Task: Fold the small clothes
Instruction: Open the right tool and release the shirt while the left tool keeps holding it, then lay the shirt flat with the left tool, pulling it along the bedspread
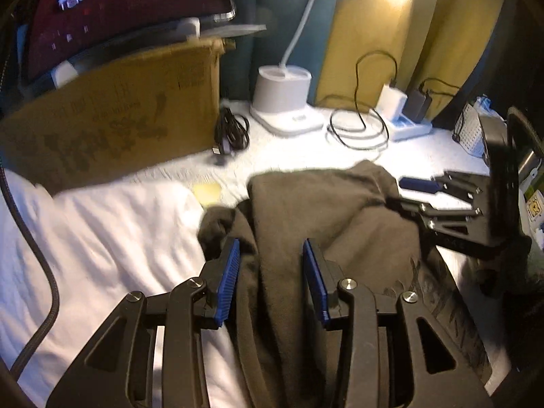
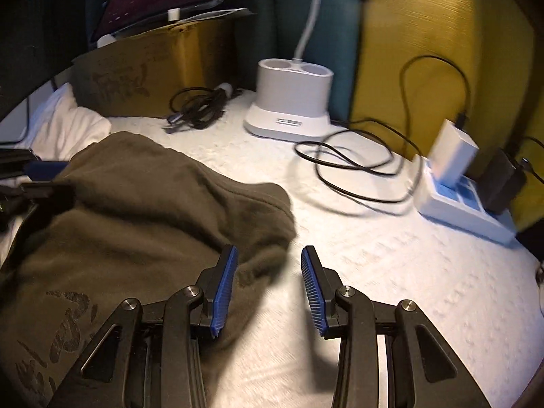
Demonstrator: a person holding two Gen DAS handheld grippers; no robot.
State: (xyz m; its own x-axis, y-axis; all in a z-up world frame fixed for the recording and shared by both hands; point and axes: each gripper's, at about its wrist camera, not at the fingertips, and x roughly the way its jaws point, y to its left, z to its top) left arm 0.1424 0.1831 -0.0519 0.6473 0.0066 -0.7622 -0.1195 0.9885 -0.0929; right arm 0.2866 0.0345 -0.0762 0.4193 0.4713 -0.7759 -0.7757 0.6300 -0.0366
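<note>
left gripper (image 1: 270, 280) at lower centre: jaws apart over rumpled olive-brown fleece garment (image 1: 326, 210) | right gripper (image 2: 268, 284): agape, empty | fold barely begun (cloth bunched on white bedsheet (image 2: 391, 289))

- The shirt (image 1: 326, 210) under the left gripper (image 1: 271, 282) is dark olive brown, with a darker scratchy print.
- Both grippers are black with bright blue ridged pads (image 2: 224, 289).
- The sheet (image 2: 391, 272) under the right gripper (image 2: 268, 287) is white and bumpy.
- Far ahead, the lamp base (image 2: 289, 102) is white, the box (image 1: 119, 112) is brown with dark drawings, and the cables (image 2: 357, 159) are black.
- The curtain (image 2: 425, 34) is yellow.
</note>
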